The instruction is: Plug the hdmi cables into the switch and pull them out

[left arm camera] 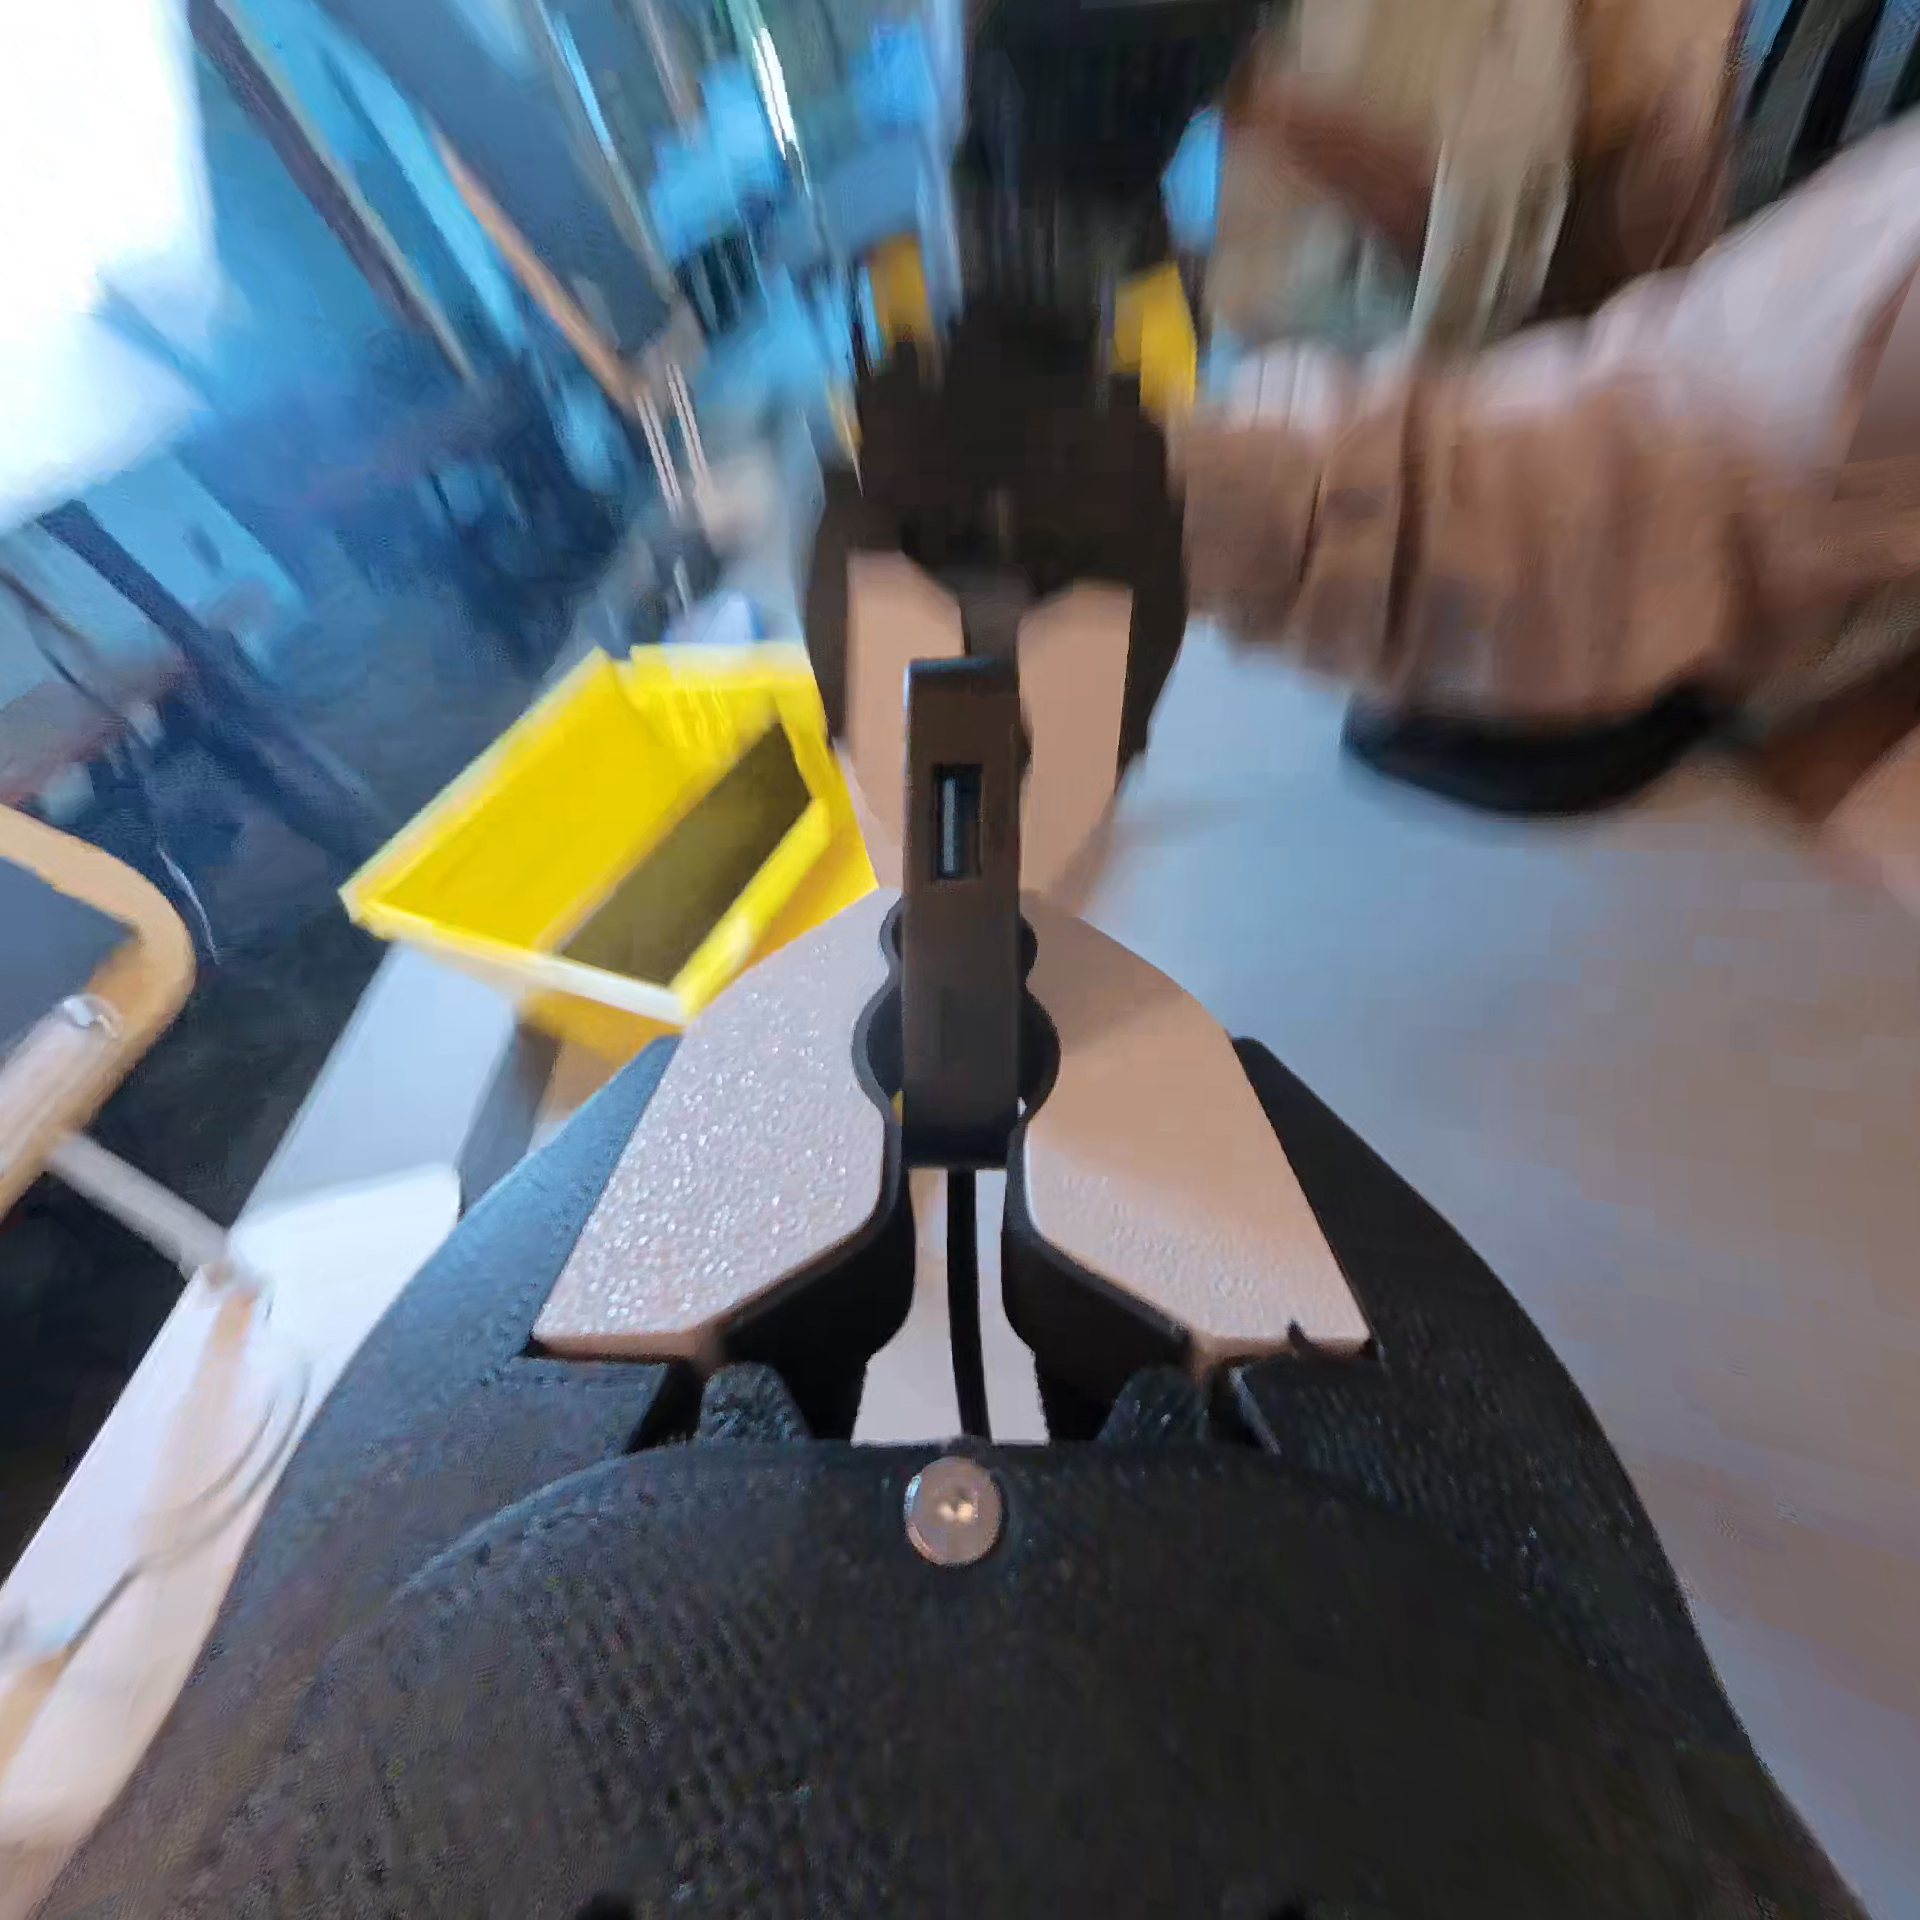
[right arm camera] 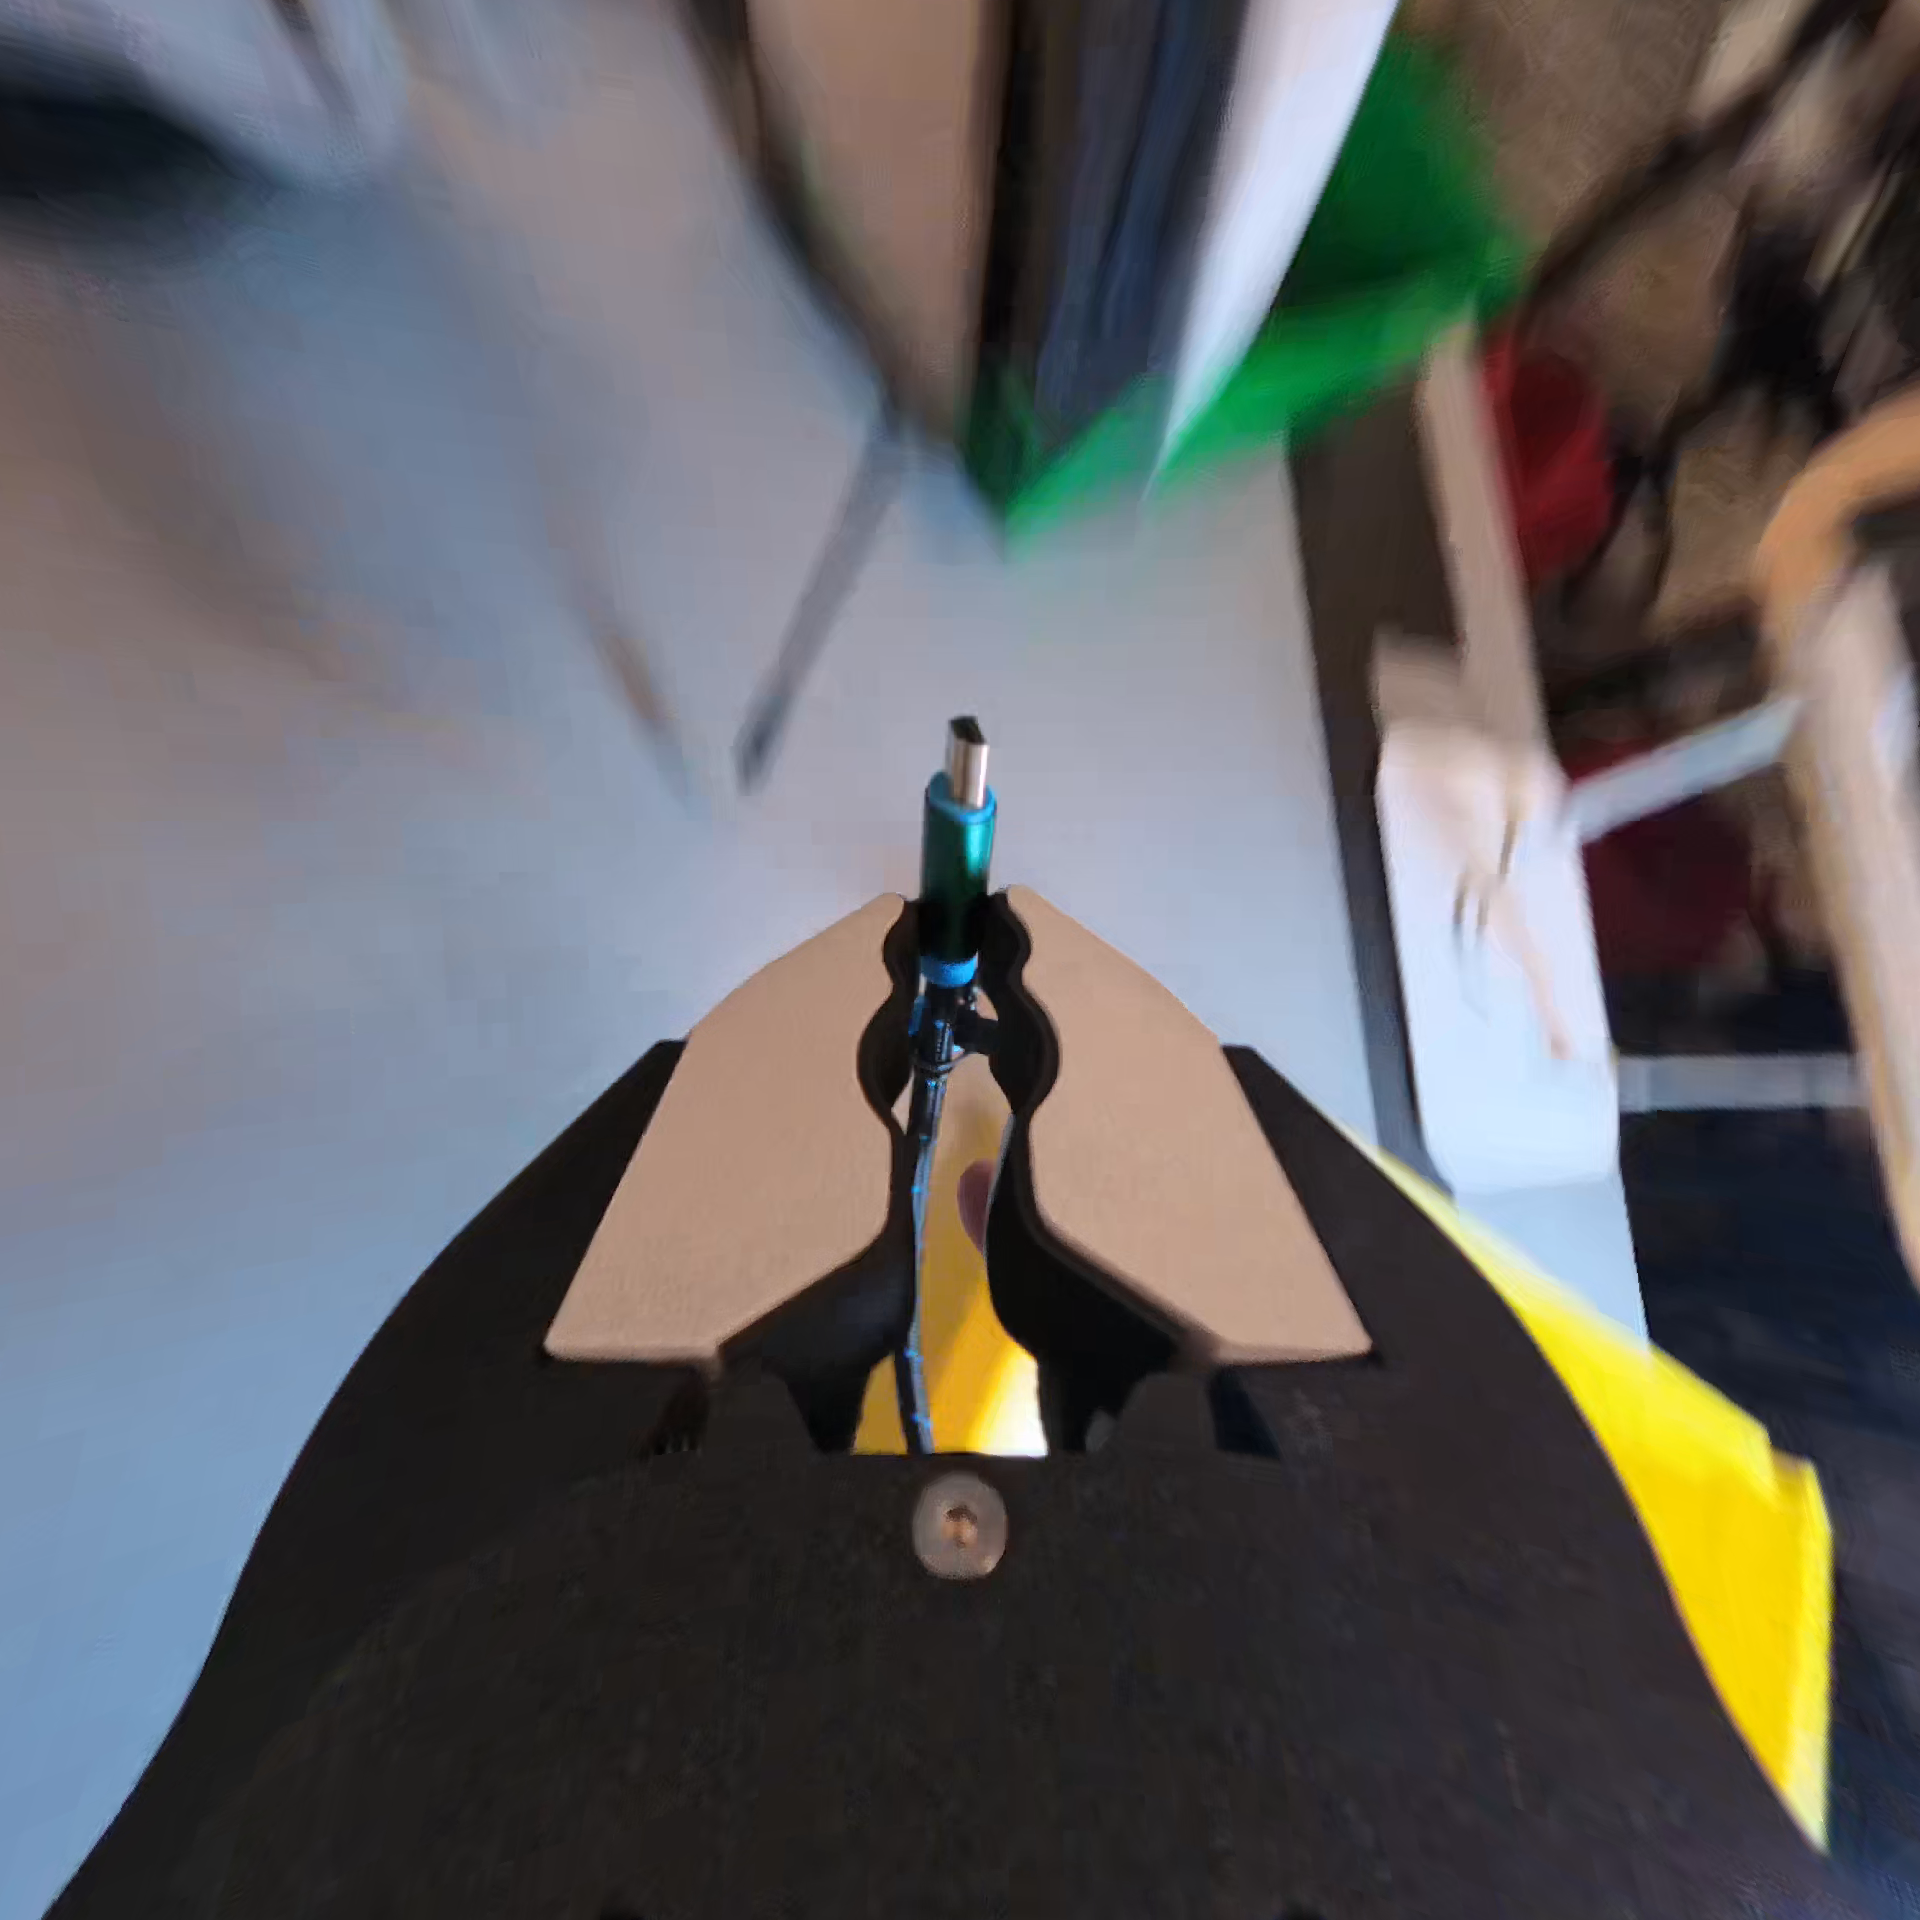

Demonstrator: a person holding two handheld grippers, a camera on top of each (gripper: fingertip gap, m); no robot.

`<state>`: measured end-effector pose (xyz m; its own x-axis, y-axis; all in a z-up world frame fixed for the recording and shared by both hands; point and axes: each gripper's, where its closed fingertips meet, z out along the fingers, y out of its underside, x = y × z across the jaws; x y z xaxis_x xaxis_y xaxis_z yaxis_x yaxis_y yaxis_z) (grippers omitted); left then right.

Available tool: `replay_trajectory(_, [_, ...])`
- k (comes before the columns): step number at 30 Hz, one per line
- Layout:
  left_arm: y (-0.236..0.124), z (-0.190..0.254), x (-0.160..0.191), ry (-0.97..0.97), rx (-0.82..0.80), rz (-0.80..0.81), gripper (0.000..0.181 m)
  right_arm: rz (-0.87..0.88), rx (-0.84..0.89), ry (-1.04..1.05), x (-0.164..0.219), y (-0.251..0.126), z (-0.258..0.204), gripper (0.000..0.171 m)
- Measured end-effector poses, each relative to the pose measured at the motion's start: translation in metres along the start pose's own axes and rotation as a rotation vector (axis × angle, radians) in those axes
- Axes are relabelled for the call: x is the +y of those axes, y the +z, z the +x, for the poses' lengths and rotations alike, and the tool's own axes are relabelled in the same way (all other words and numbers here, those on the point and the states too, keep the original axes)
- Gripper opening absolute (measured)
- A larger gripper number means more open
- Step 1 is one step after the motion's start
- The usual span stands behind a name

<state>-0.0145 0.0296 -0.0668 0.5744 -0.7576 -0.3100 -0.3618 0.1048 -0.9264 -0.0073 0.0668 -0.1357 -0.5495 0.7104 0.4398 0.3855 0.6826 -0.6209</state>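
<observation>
- The left gripper (left arm camera: 958,935) has its jaws clamped on the switch (left arm camera: 958,831), a slim dark grey box that stands on its edge between the two beige pads.
- The narrow face of the switch shows one rectangular port (left arm camera: 957,819), and a thin black cord (left arm camera: 966,1299) leaves its near end between the fingers.
- Beyond the switch, the right gripper (left arm camera: 992,613) appears blurred, very close to the far end of the switch; whether they touch I cannot tell.
- A hand in a beige sleeve (left arm camera: 1558,499) holds that gripper.
- A yellow bin (left arm camera: 499,842) sits on the white table (left arm camera: 1455,987), to the left of the switch.
- The right gripper (right arm camera: 954,914) has its jaws closed on a teal cable plug (right arm camera: 958,852).
- Its metal tip (right arm camera: 964,758) points forward and is free, with only the blurred white table behind it.
- The braided cable (right arm camera: 920,1247) runs back between the fingers.
</observation>
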Motion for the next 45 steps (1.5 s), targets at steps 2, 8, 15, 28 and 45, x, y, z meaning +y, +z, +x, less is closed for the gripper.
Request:
replay_trajectory(2, [-0.057, -0.015, -0.058, -0.078, -0.032, 0.332, 0.014, -0.091, -0.033, 0.079, 0.048, 0.016, -0.002, 0.011])
replay_trajectory(8, [-0.147, -0.031, -0.080, 0.097, -0.364, 0.238, 0.015, 0.245, 0.257, 0.107, -0.025, -0.050, 0.049, 0.011])
replay_trajectory(15, [-0.129, -0.039, -0.085, 0.071, -0.391, 0.275, 0.015, 0.175, 0.498, 0.597, 0.053, -0.082, 0.112, 0.011])
replay_trajectory(28, [-0.071, -0.029, -0.068, 0.041, -0.278, 0.185, 0.015, 0.324, 0.381, 0.831, 0.053, -0.087, 0.116, 0.044])
replay_trajectory(45, [0.011, 0.025, -0.044, 0.099, -0.011, 0.047, 0.018, 0.437, 0.078, -0.025, -0.102, -0.093, -0.010, 0.014])
